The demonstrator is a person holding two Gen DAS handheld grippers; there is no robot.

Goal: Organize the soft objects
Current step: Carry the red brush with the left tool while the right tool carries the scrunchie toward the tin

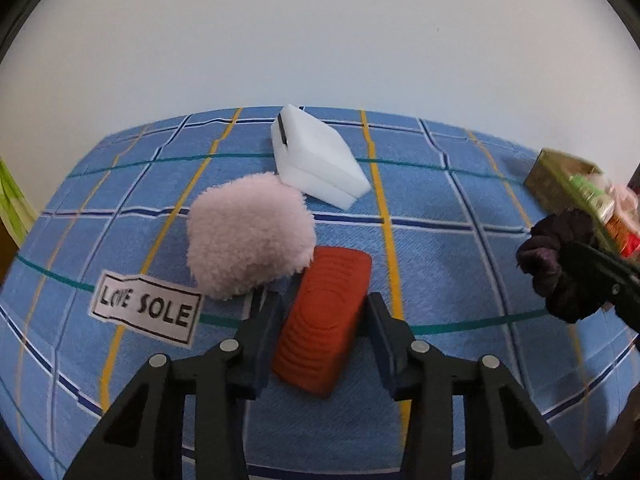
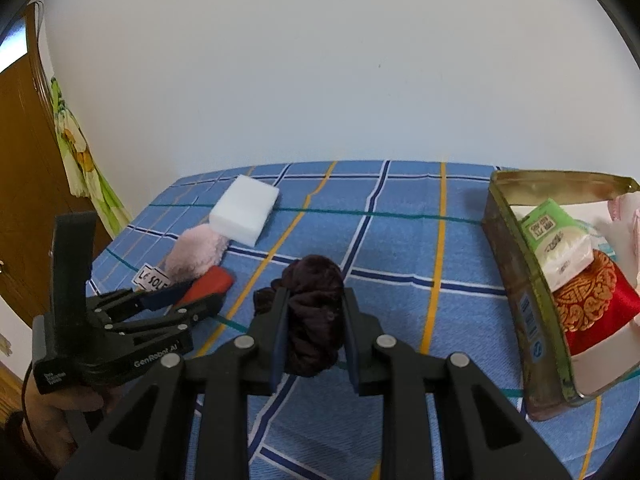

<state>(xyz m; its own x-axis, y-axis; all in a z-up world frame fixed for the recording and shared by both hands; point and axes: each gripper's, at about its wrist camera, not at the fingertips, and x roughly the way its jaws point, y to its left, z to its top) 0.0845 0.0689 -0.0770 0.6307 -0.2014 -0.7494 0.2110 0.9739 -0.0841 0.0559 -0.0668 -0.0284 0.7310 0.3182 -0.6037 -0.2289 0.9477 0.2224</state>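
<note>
A ridged orange-red pad [image 1: 324, 320] lies on the blue plaid sheet [image 1: 440, 240], and my left gripper [image 1: 323, 300] is shut on it, one finger on each long side. It shows again as the orange-red pad [image 2: 212, 282] in my left gripper [image 2: 180, 300]. Touching the pad's far left is a fluffy pink piece [image 1: 248, 236] with a "LOVE SOLE" tag [image 1: 146, 308]. Behind it rests a white foam block [image 1: 320, 160]. My right gripper [image 2: 314, 312] is shut on a dark maroon scrunchie [image 2: 316, 304], held above the sheet.
An open metal tin [image 2: 516, 280] stands at the right, holding a tissue pack [image 2: 556, 240], a red and gold item [image 2: 592, 304] and something pale pink. A white wall backs the bed. A wooden door [image 2: 24, 160] and a floral cloth [image 2: 80, 160] are at the left.
</note>
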